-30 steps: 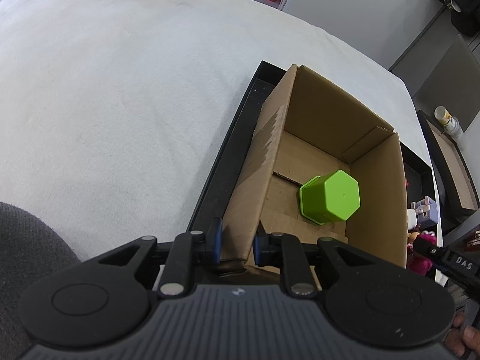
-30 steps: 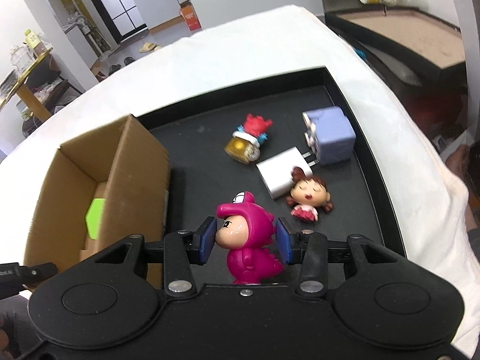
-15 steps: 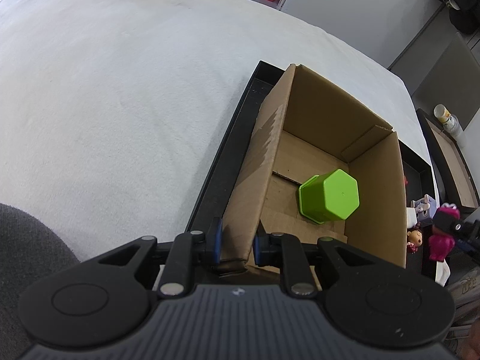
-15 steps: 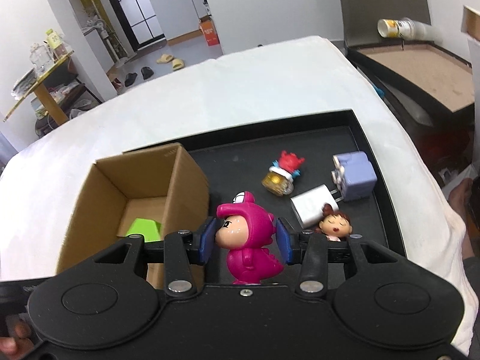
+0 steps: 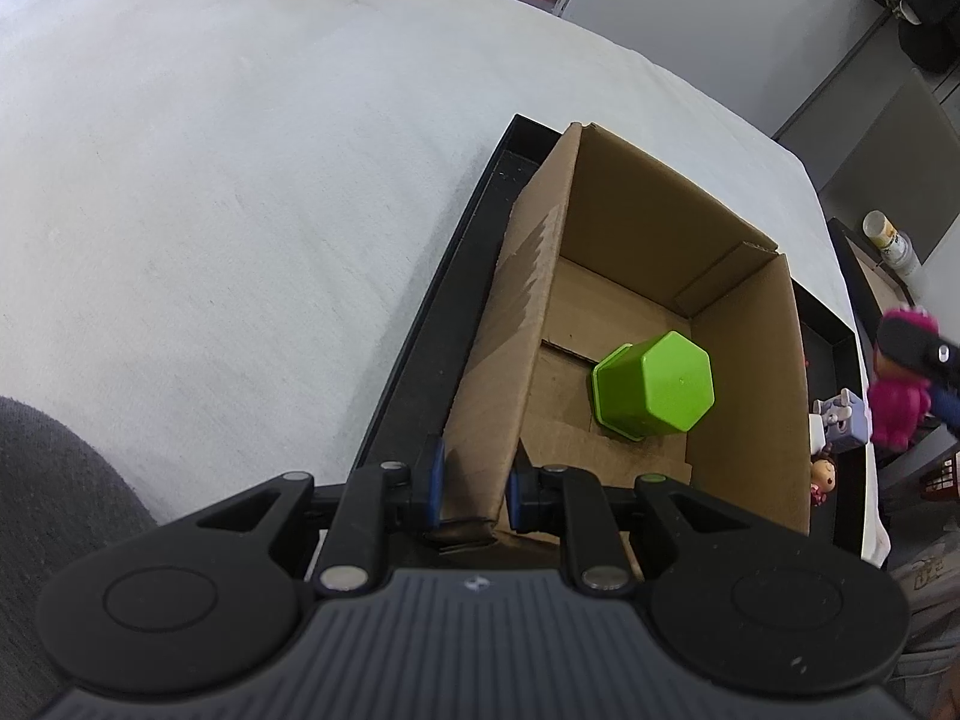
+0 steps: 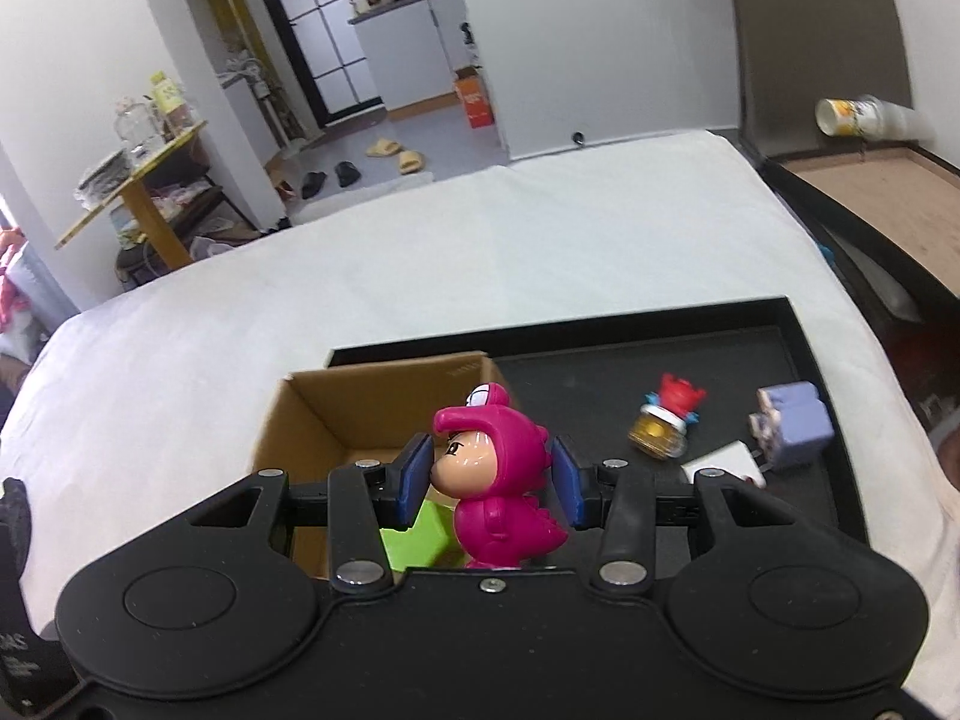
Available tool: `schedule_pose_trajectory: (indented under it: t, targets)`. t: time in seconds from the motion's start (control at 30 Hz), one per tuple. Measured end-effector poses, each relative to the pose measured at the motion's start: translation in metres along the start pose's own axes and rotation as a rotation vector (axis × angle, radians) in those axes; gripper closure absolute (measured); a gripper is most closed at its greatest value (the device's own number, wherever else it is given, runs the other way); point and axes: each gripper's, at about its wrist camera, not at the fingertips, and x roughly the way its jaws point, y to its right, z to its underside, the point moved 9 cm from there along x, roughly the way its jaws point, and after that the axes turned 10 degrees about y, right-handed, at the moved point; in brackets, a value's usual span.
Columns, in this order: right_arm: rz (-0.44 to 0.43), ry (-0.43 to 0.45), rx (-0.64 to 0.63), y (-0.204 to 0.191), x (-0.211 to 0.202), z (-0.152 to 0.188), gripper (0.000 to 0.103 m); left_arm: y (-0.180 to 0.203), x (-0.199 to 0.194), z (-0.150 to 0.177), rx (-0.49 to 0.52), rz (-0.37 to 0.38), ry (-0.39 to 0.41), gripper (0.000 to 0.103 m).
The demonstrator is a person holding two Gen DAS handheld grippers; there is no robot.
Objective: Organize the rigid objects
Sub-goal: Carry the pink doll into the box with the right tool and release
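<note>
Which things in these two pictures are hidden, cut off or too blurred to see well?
- Pink dinosaur figure: feet hidden by right gripper body; blurred in left wrist view.
- Green hexagonal cup: mostly hidden in right wrist view.
- White charger: partly behind gripper.
- Girl figurine: too small.

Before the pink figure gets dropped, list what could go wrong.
The right gripper holds the pink dinosaur figure near the cardboard box wall; released early, it may fall onto the black tray. It could also land on the green hexagonal cup and bounce. The left gripper pinches only one wall, so the box might tip.
</note>
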Motion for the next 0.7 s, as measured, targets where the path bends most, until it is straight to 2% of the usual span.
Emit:
schedule_pose_trajectory:
  t: [0.27,0.7]
  targets:
    - [-0.072,-0.026,-0.061,-0.041,0.014,0.004,0.060,-0.004,0.001,0.000,-0.009,0.013,-0.007,0.084]
    - [-0.087,-0.105,-0.104,-0.070,0.045,0.029,0.060,-0.011,0.004,-0.002,-0.034,0.036,-0.022,0.084]
